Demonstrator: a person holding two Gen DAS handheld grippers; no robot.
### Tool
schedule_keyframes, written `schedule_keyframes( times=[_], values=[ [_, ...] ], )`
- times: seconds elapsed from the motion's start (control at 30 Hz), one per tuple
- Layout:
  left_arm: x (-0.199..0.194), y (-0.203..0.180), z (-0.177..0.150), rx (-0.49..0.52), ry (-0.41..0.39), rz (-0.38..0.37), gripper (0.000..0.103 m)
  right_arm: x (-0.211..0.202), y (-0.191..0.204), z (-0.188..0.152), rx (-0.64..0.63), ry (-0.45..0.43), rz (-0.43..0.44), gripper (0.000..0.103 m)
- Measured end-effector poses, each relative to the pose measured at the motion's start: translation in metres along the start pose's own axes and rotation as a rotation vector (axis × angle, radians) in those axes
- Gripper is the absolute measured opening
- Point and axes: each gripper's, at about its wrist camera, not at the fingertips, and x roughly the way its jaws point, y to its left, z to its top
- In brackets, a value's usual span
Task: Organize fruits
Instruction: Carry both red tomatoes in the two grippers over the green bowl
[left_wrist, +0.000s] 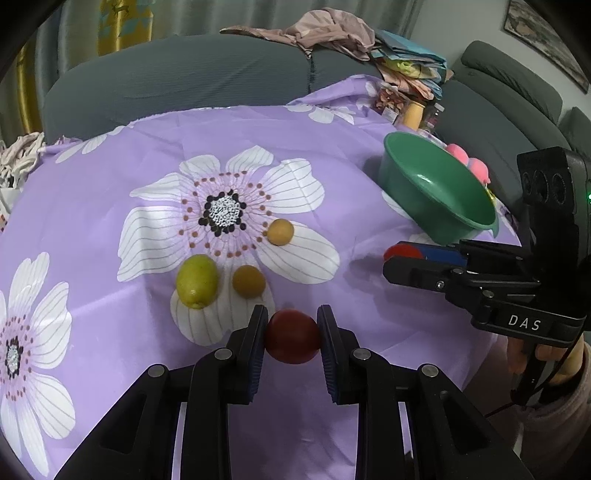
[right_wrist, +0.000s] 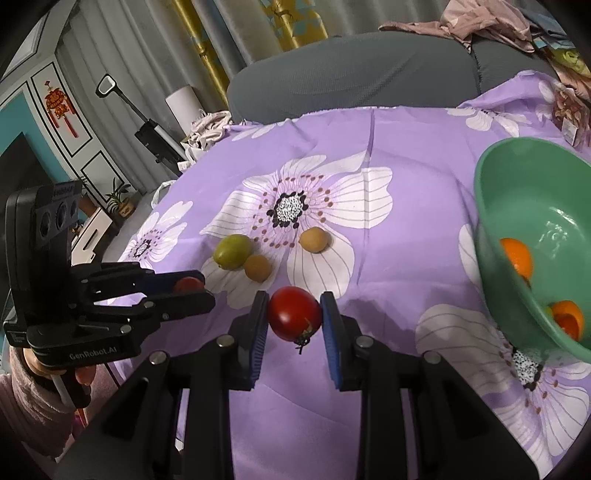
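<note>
My left gripper (left_wrist: 292, 332) is shut on a dark red tomato (left_wrist: 293, 336) just above the purple flowered cloth. It also shows in the right wrist view (right_wrist: 192, 286), with that tomato (right_wrist: 189, 284) between its fingers. My right gripper (right_wrist: 294, 317) is shut on a second red tomato (right_wrist: 294, 314) with a stem; it shows in the left wrist view (left_wrist: 404, 256). A green lemon-like fruit (left_wrist: 197, 280) and two small yellow-brown fruits (left_wrist: 248, 281) (left_wrist: 280, 231) lie on the cloth. A green bowl (right_wrist: 517, 192) at the right holds oranges (right_wrist: 517, 258).
The cloth-covered table (left_wrist: 332, 129) drops off at its edges. A grey sofa (left_wrist: 184, 81) with piled clothes stands behind it. Pink round things (left_wrist: 469, 158) and jars sit behind the bowl (left_wrist: 436, 184). A hand (left_wrist: 554, 354) holds the right gripper.
</note>
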Motion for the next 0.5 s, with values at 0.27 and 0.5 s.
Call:
schedule_keyframes(
  times=[0.27,0.5],
  values=[
    [-0.007,-0.019,0.007,0.027,-0.025,-0.007,0.027,-0.024,-0.004,0.0,0.001,-0.053,-0.011,0.029],
    [-0.006,-0.033,0.016,0.055,-0.037,-0.011,0.027,-0.042,-0.014,-0.002,0.013,-0.089,-0.033,0.029]
  ],
)
